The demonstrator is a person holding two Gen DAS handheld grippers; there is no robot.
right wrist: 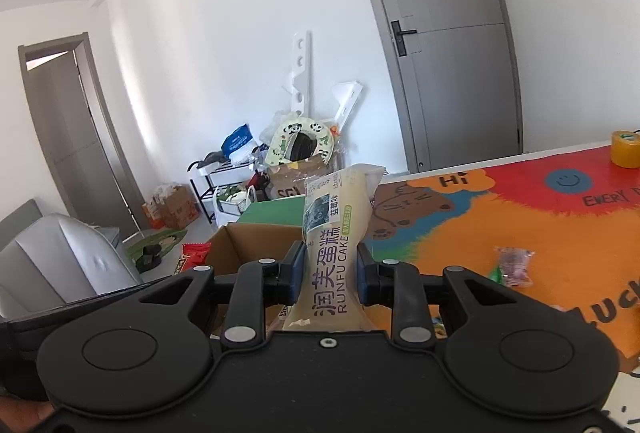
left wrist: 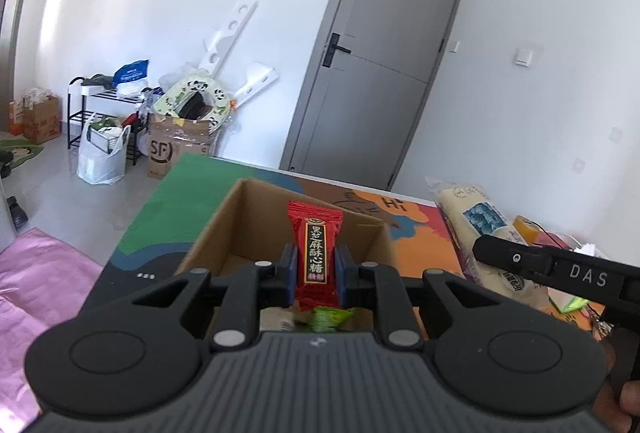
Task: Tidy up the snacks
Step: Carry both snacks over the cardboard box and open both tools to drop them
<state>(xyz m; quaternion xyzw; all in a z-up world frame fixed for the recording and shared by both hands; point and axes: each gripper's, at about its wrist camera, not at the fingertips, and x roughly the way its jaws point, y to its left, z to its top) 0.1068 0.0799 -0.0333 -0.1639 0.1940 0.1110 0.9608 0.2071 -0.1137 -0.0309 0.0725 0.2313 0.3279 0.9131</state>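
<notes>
Standing open on the colourful table [right wrist: 520, 233], a cardboard box [left wrist: 248, 225] sits below both grippers. Right gripper [right wrist: 329, 273] clamps a cake packet [right wrist: 332, 233]; left gripper [left wrist: 316, 269] pinches a red candy [left wrist: 315, 249], apparently over the box.

A grey door [left wrist: 376, 53] behind a yellow tape roll [right wrist: 625, 148].

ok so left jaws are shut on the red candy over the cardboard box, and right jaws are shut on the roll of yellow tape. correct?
Not quite. The right gripper is shut on a cake packet, as the right wrist view shows; the yellow tape sits untouched on the far side of the table. The rest holds: the left gripper is shut on the red candy over the cardboard box.
</notes>
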